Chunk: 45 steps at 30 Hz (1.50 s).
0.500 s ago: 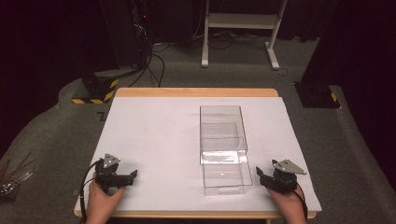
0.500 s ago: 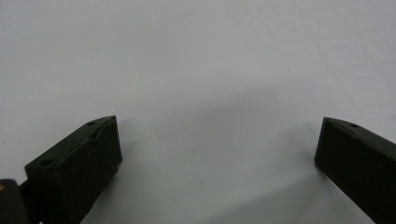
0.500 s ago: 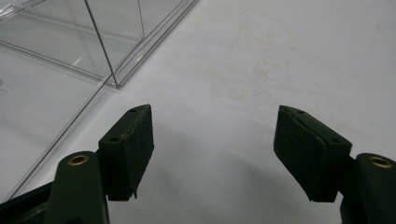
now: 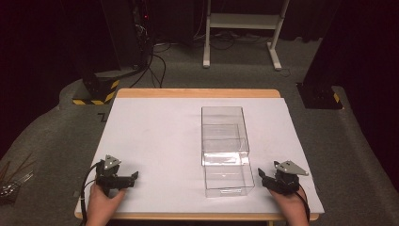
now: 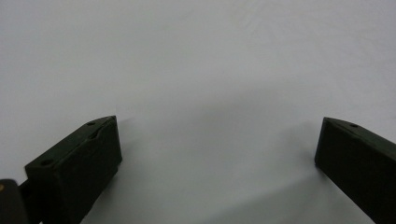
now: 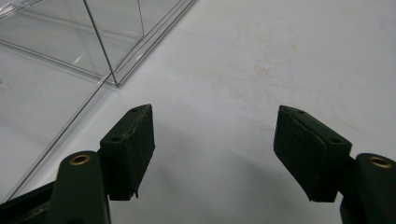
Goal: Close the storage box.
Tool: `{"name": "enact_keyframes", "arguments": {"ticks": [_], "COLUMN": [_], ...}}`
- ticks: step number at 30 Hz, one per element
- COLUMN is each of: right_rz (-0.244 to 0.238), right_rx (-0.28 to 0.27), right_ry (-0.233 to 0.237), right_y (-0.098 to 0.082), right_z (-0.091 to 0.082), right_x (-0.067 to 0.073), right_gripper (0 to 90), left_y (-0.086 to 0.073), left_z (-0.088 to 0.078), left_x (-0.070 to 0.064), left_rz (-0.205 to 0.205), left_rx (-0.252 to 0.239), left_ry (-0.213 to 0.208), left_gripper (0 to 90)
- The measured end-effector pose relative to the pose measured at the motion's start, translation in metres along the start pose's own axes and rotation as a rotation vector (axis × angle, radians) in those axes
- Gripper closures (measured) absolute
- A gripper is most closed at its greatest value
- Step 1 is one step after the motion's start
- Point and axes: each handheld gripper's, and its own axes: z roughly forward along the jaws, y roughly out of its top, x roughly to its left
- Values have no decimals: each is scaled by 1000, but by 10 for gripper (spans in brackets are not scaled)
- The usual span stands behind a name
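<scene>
Hand-held grippers (image 4: 134, 176) (image 4: 261, 175) agape; no legible writing

White sheet (image 4: 155, 141) covering a wooden table, whose bare edge (image 4: 197, 93) shows along the far side. Grey carpet (image 4: 56, 136) surrounding the table. Black stand with a yellow-and-black striped base (image 4: 96, 92) on the floor beyond the far left corner, with black cables (image 4: 155, 63) trailing beside it. White metal frame (image 4: 244, 21) standing on the floor behind the table, its feet resting on the carpet. Dark block with a yellow mark (image 4: 322, 96) beyond the far right corner. Thin metal rods (image 4: 11, 181) lying at the left edge.
</scene>
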Motion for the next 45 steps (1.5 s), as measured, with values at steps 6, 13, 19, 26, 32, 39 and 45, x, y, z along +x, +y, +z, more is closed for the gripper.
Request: {"name": "enact_keyframes", "arguments": {"ticks": [6,13,19,26,32,39,45], "right_rz": [2,8,4,31,29,17,7], "right_rx": [-3,-17,-25,-23,-32,-47,-60], "right_ry": [5,2,17,49,56,60,57], "right_y": [0,0,0,0,3,8,10], "right_z": [0,-2,-4,-9,-15,-23,-30], "right_x": [0,-1,0,-6,-4,-1,2], "right_gripper": [297,329,365,381,377,360,344], "left_y": [0,0,0,0,0,0,0], "left_z": [0,0,0,0,0,0,0], "left_x": [0,0,0,0,0,0,0], "left_rz": [2,3,1,1,1,1,1], "left_rx": [1,2,1,1,1,1,1], "left_ry": [0,1,0,0,0,0,0], "left_gripper": [7,7,6,6,7,6,6]}}
